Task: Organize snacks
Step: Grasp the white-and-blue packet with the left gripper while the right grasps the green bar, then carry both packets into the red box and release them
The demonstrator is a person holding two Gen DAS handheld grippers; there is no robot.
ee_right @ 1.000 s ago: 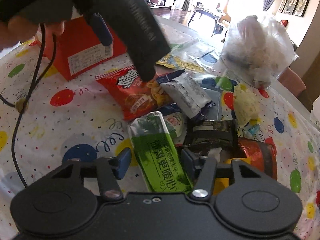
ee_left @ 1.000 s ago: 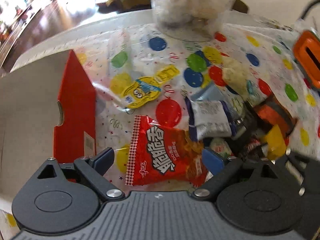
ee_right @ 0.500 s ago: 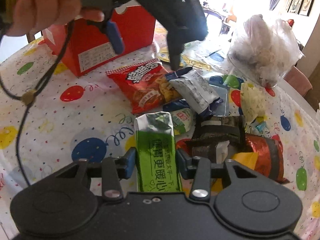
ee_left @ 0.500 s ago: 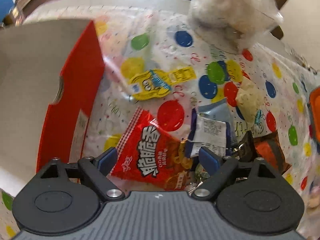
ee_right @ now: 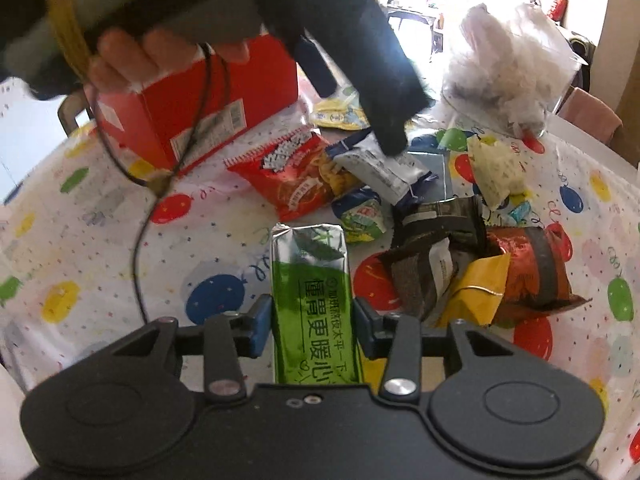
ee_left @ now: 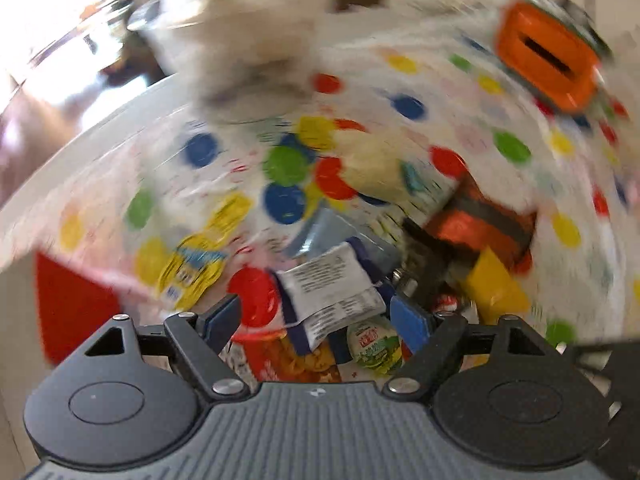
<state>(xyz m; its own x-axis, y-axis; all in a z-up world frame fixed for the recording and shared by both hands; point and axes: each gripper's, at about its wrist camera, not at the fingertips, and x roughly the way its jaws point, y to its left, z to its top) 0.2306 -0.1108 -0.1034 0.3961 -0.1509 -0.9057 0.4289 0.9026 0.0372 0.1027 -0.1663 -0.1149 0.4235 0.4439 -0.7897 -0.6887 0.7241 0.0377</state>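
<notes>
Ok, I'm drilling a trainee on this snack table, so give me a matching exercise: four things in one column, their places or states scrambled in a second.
Things:
1. green packet
2. red chip bag
3. red box
4. white-and-blue packet

Places or states:
A. standing upright at the far left of the table
B. clamped in the right hand-held gripper
C. between the closing jaws of the left hand-held gripper
D. lying flat in front of the box

Pairs: 1-B, 2-D, 3-A, 4-C

Motion blur smears the left wrist view, leaving the yellow wrapper's [ee_left: 196,268] print unreadable.
</notes>
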